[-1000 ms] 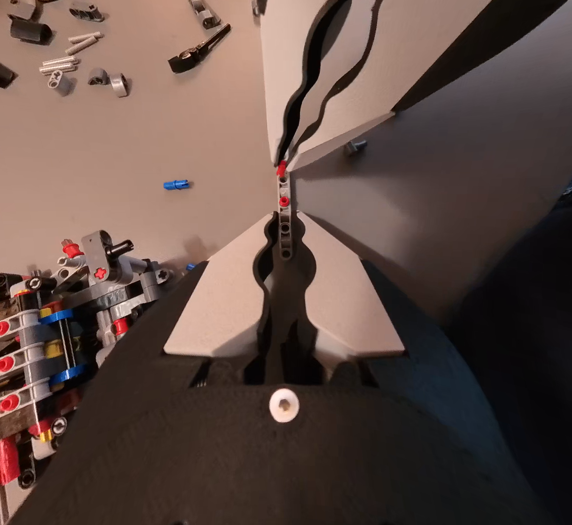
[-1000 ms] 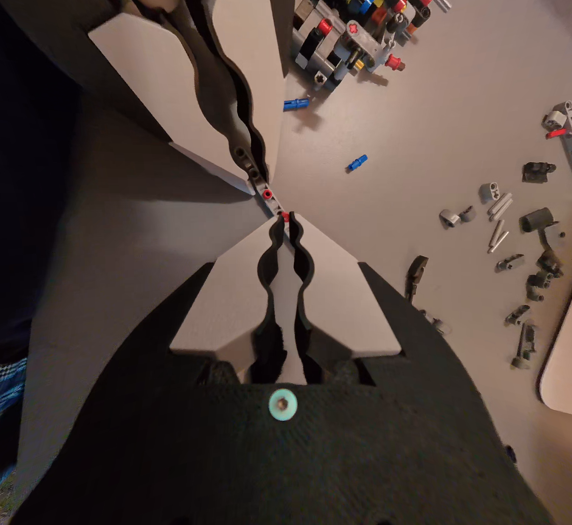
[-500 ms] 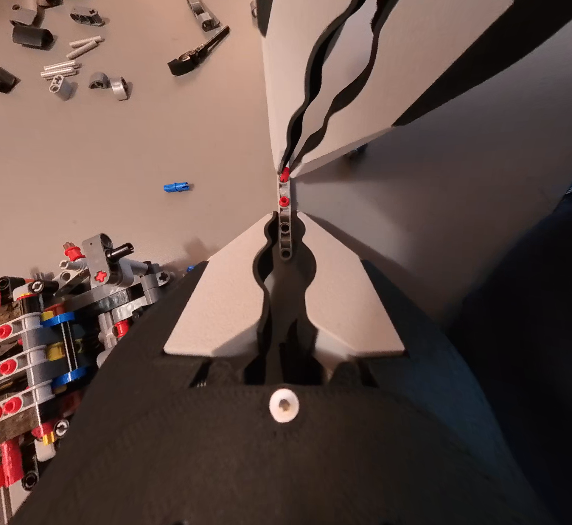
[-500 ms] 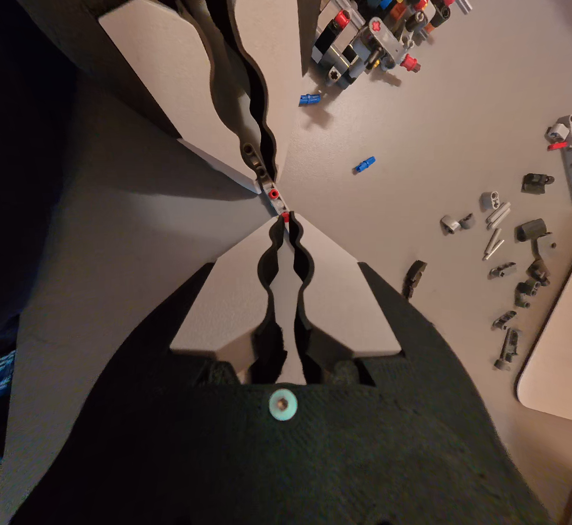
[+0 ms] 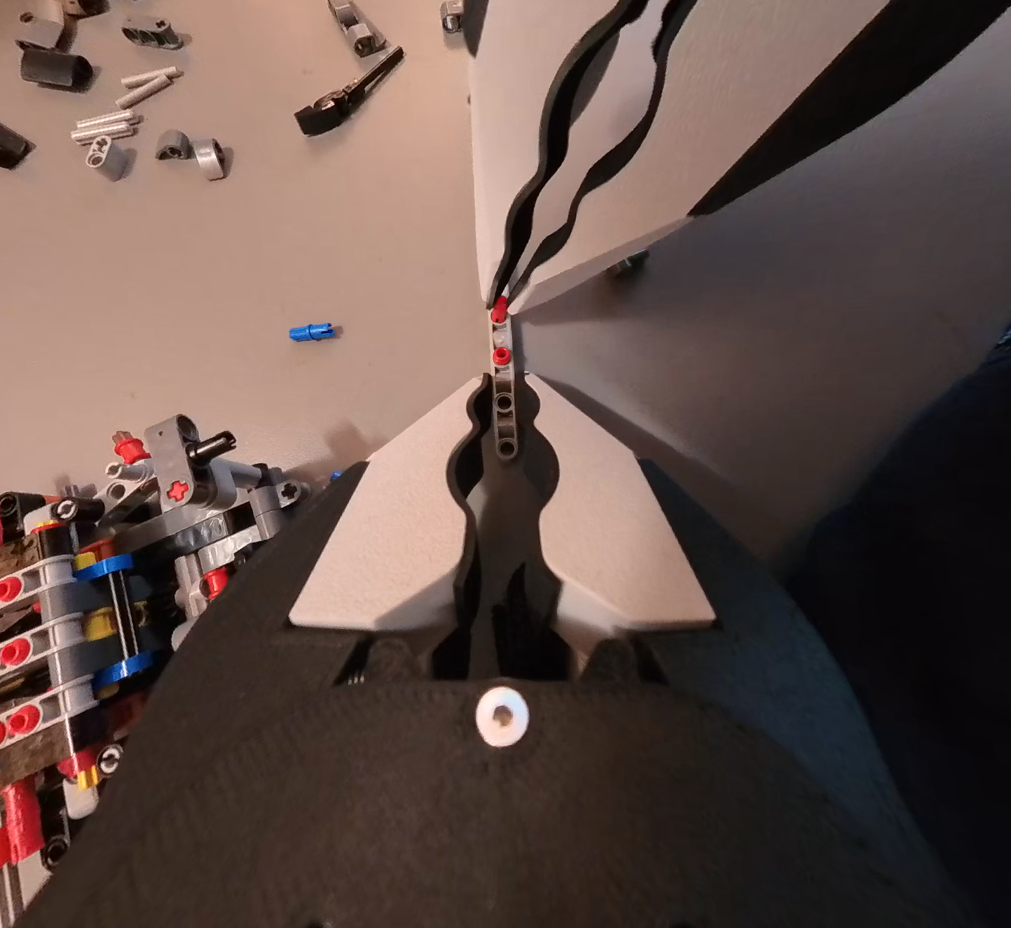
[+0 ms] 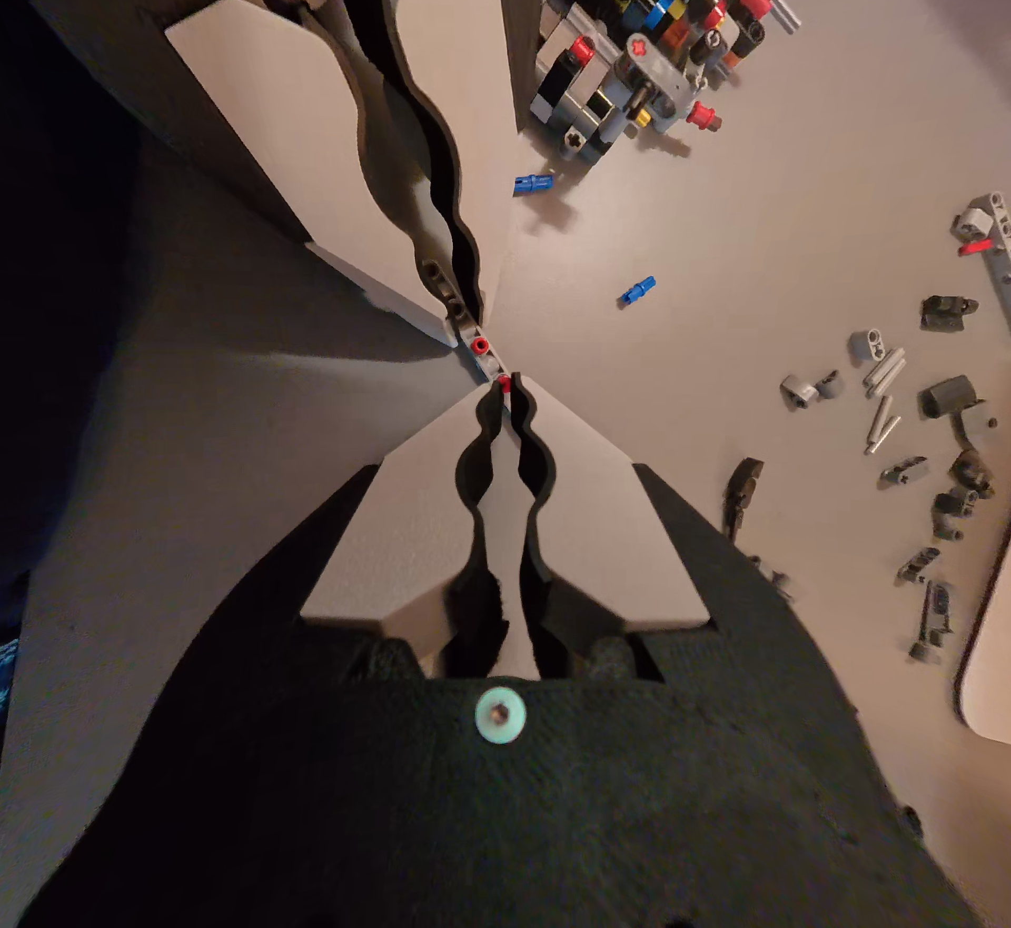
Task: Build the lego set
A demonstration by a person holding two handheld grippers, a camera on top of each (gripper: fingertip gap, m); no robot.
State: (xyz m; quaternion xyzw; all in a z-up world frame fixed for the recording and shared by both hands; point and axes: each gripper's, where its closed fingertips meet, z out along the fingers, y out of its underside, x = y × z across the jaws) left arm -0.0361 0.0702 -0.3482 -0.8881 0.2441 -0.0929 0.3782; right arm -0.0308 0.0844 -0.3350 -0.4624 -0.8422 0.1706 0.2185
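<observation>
My left gripper (image 5: 503,379) is shut on a grey holed beam (image 5: 505,426) and holds it above the table. One red pin (image 5: 501,355) sits in a hole of the beam. My right gripper (image 6: 506,390) is shut on a second red pin (image 6: 504,383) and holds it at the beam's far end hole (image 6: 492,368). In the left wrist view the right gripper (image 5: 500,300) comes in from above, tip to tip with mine. The half-built model (image 5: 109,546) stands at the lower left; in the right wrist view it stands at the top (image 6: 656,27).
Two blue pins (image 6: 637,290) (image 6: 532,183) lie loose on the table. Several grey and black loose parts (image 5: 109,81) lie at the far left, and at the right in the right wrist view (image 6: 930,437). A pale tray's corner (image 6: 985,683) shows there. The table edge (image 5: 793,519) runs to my right.
Both grippers have stayed tip to tip with the red pin at the beam's end. In the right wrist view the table and model have slid a little down and right.
</observation>
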